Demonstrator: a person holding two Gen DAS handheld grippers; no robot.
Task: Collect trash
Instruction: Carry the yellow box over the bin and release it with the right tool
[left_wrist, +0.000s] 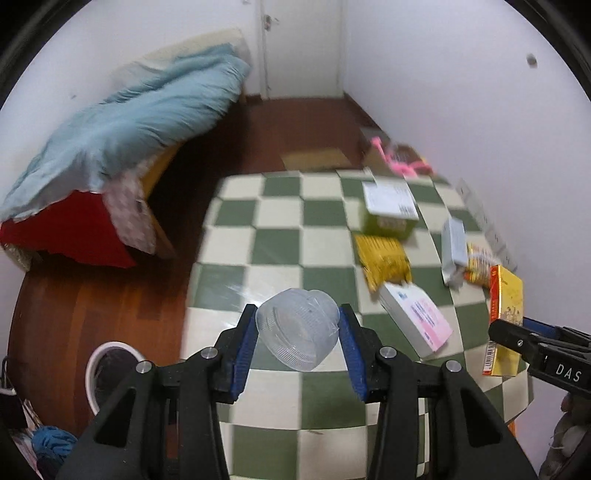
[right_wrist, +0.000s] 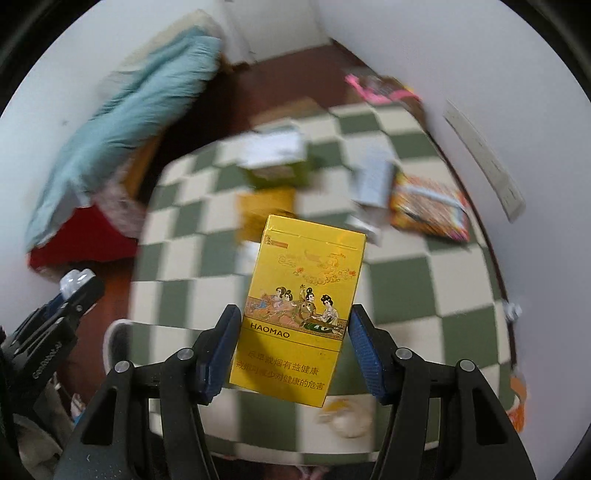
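I am holding two pieces of trash above a table (left_wrist: 280, 206) covered in a green and cream checked cloth. My left gripper (left_wrist: 297, 328) is closed on a clear plastic cup (left_wrist: 297, 334), tipped on its side, with the blue pads pressing its thin wall from either side. I judge it very light, springy and slick; too hard a squeeze would buckle it, so the ribbed band near the rim looks the firmest place to grip.

My right gripper (right_wrist: 293, 341) is closed on a yellow cigarette pack (right_wrist: 301, 306) marked HAOMAO, held upright by its narrow sides near the lower half. It looks like light, stiff card with a glossy surface, so it should hold steady but could slide if the grip loosens.

To the near left, on the wooden floor, a white-rimmed bin (left_wrist: 96, 373) stands just beside the table.

More trash lies along the far right of the table: a green box (left_wrist: 388, 218), a yellow snack packet (left_wrist: 382, 260), a white and pink box (left_wrist: 415, 317) and a pale grey carton (left_wrist: 453, 247). These are blurred. A bed with a blue quilt (left_wrist: 122, 122) stands at far left.
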